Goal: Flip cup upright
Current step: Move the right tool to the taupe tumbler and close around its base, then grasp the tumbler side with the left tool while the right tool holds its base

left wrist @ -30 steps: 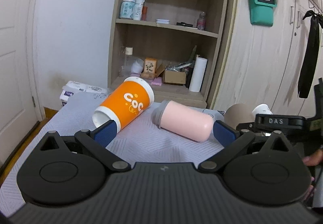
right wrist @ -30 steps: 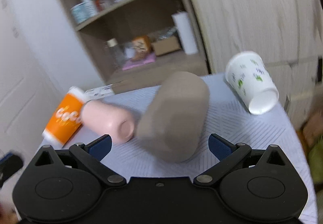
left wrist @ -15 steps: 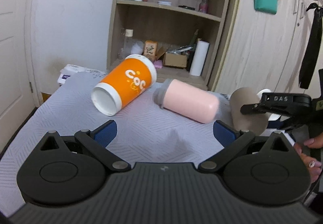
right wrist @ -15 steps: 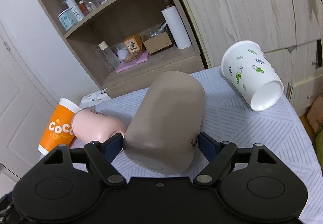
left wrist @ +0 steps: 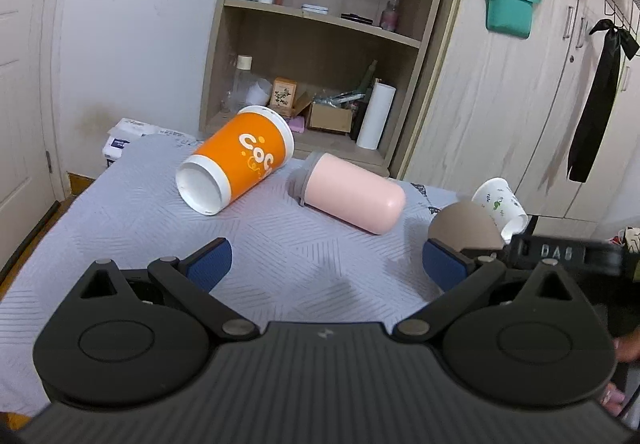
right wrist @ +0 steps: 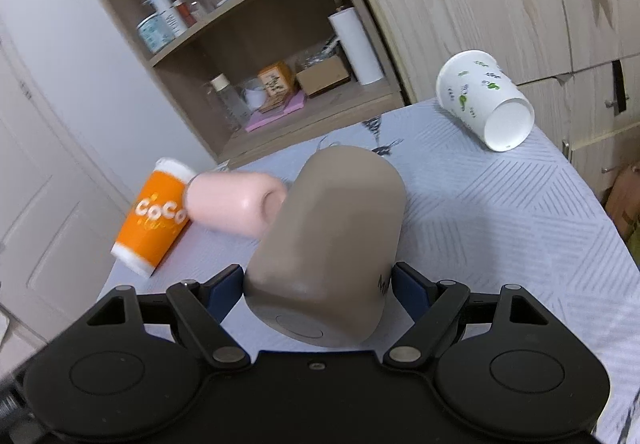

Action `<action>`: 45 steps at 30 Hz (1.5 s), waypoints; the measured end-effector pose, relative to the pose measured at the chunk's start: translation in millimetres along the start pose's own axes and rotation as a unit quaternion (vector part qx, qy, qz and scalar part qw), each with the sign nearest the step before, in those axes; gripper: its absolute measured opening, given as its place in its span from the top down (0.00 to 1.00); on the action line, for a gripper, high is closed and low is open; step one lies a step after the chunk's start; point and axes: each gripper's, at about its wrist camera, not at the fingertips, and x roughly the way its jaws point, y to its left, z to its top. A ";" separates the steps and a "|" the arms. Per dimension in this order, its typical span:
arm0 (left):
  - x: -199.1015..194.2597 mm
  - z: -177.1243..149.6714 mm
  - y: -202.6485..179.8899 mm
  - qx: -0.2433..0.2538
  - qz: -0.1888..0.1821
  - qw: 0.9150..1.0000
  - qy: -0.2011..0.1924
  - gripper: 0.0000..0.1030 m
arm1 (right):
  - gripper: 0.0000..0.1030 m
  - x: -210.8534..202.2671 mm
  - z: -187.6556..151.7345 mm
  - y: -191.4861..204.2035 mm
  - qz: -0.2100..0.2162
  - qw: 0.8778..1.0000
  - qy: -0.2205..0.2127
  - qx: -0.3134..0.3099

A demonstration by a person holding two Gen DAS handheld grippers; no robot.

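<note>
1. the right gripper (right wrist: 318,286) is clamping the taupe cup (right wrist: 328,244) near its base, with a blue pad pressing on each side of it.
2. the taupe cup is tilting, its flat base turned toward the right wrist camera and its far end pointing away over the grey quilted cloth (right wrist: 500,212); whether it is touching the cloth cannot be told.
3. in the left wrist view the taupe cup (left wrist: 464,222) is showing at the right, just above the right gripper's black body marked "das".
4. the left gripper (left wrist: 326,266) is holding nothing, its blue pads standing wide apart over the cloth (left wrist: 120,212).
5. the orange cup (left wrist: 236,160) is lying on its side, its white open end facing the left wrist camera.
6. the pink cup (left wrist: 350,198) is lying on its side just to the right of the orange cup, its rounded end pointing toward the taupe cup.
7. the white printed cup (right wrist: 484,100) is lying on its side near the far right corner of the cloth, its mouth facing forward.
8. a wooden shelf unit (left wrist: 328,28) is standing behind the table, with bottles, boxes and a white roll sitting on its shelves.
</note>
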 end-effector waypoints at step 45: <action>129.3 12.6 -27.9 -0.099 -0.234 0.916 0.309 0.04 | 0.10 -15.6 -13.3 -24.9 0.147 0.982 0.116 0.011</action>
